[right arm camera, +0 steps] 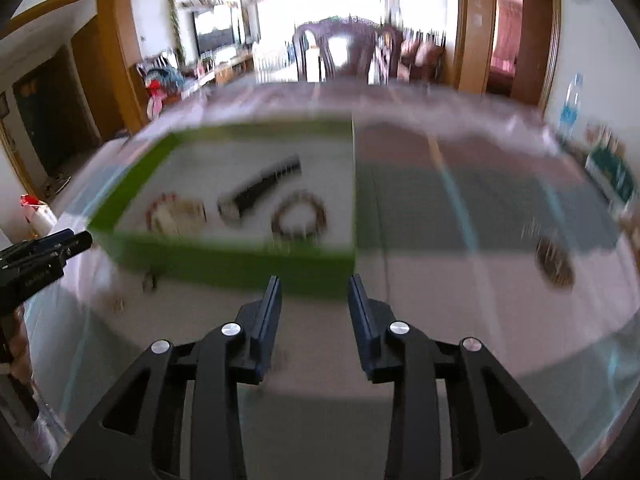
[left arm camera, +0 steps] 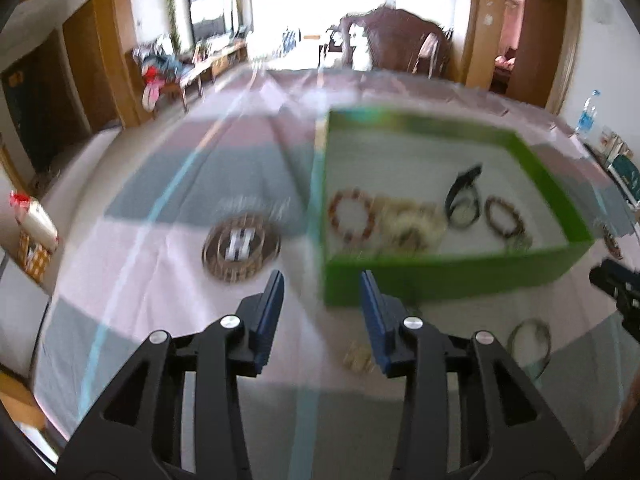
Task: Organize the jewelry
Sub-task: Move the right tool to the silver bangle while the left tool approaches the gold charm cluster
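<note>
A green box [left arm camera: 440, 270] holds several bracelets and a black-strapped watch [left arm camera: 464, 196]. It also shows in the right wrist view [right arm camera: 224, 260], blurred. My left gripper [left arm camera: 322, 286] is open and empty above the cloth, just in front of the box's near left corner. A brown beaded coil [left arm camera: 240, 246] lies left of the box. A small pale bracelet [left arm camera: 358, 356] and a thin ring bracelet [left arm camera: 530, 338] lie on the cloth by my left fingers. My right gripper [right arm camera: 314, 290] is open and empty before the box's near wall. A dark bracelet [right arm camera: 554, 262] lies to its right.
The table is covered with a pink and grey checked cloth [left arm camera: 160, 280]. A water bottle [left arm camera: 587, 114] and a green package [right arm camera: 616, 176] stand at the right edge. A dark chair [left arm camera: 400, 40] stands beyond the table. Small items [right arm camera: 150, 280] lie in front of the box.
</note>
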